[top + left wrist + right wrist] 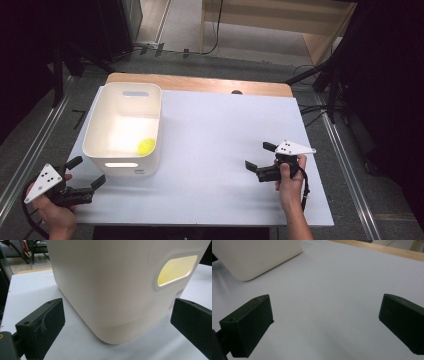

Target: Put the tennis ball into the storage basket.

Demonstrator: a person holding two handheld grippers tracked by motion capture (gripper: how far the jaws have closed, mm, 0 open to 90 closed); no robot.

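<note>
A white plastic bin (123, 131) stands at the left of the white table (220, 150), with a yellow-green ball (146, 146) lying on its floor near the front right corner. My left gripper (86, 172) sits open near the table's front left corner, just off the bin's near corner. In the left gripper view the bin wall (112, 285) and its handle slot (177, 270) loom close between the spread jaws. My right gripper (259, 156) rests open at the right side of the table, pointing left, with bare table (324, 302) between its jaws.
A wooden strip (200, 82) runs along the table's far edge. Metal rails (30, 150) flank the table on the floor. Black stands and cables (330, 85) sit at the back right. The bin's corner (257, 257) appears far left in the right gripper view.
</note>
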